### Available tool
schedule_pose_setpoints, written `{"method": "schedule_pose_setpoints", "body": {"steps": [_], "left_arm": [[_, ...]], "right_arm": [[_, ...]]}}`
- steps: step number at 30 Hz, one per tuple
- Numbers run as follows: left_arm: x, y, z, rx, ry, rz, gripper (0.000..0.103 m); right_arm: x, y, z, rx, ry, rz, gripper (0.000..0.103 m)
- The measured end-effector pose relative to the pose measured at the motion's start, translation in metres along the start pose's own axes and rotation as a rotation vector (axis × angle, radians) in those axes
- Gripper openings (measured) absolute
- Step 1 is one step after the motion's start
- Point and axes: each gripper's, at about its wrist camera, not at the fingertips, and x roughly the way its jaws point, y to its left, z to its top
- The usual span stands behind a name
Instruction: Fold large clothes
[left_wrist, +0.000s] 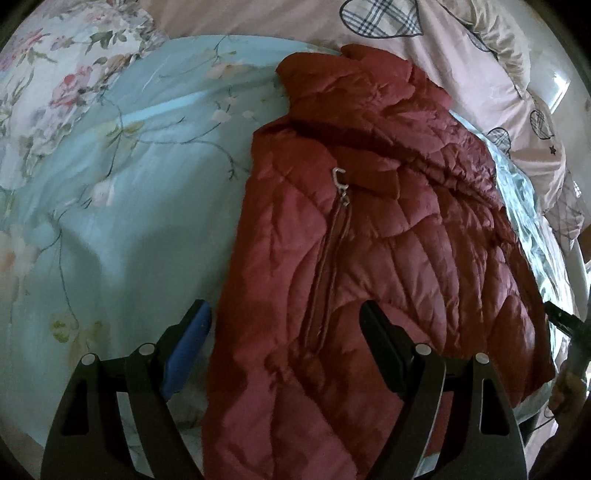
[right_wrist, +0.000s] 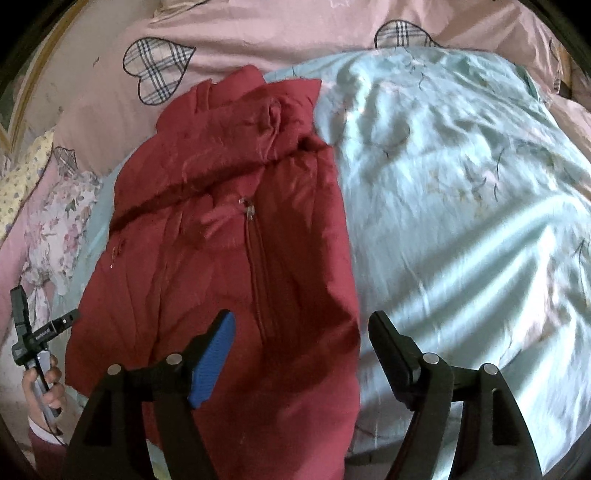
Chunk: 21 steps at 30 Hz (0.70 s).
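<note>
- Pale blue floral quilt (left_wrist: 122, 206) covers the bed, pink heart-print bedding (right_wrist: 258, 40) behind.
- Red padded jacket (left_wrist: 369, 229) lies zipped (partly folded).
- Left hand-held gripper (left_wrist: 284, 354) and right hand-held gripper (right_wrist: 299, 362) gape wide, holding nothing.

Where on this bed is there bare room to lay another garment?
The pale blue quilt lies bare beside the red jacket, out to the pink heart-print cover. In the left wrist view, blue quilt also shows bare beside the jacket. Crowded: the jacket's strip.
</note>
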Motion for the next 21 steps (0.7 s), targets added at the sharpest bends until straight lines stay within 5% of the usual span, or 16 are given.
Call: {"method": "schedule_pose_setpoints", "body": {"steps": [11,13,21], "left_arm": [[-0.001,0.016,-0.026,-0.016,0.046,-0.032,0.083],[-0.002,0.017,-0.03,-0.015,0.051,-0.039,0.083],[-0.007,0.023,-0.046,-0.014,0.071,-0.067,0.083]], "right_arm": [[-0.003,-0.007,-0.039,0.014,0.053,0.041,0.074],[-0.005,-0.01,-0.045,0.02,0.058,0.05,0.062],[-0.012,-0.016,-0.059,0.039,0.064,0.09,0.051]]}}
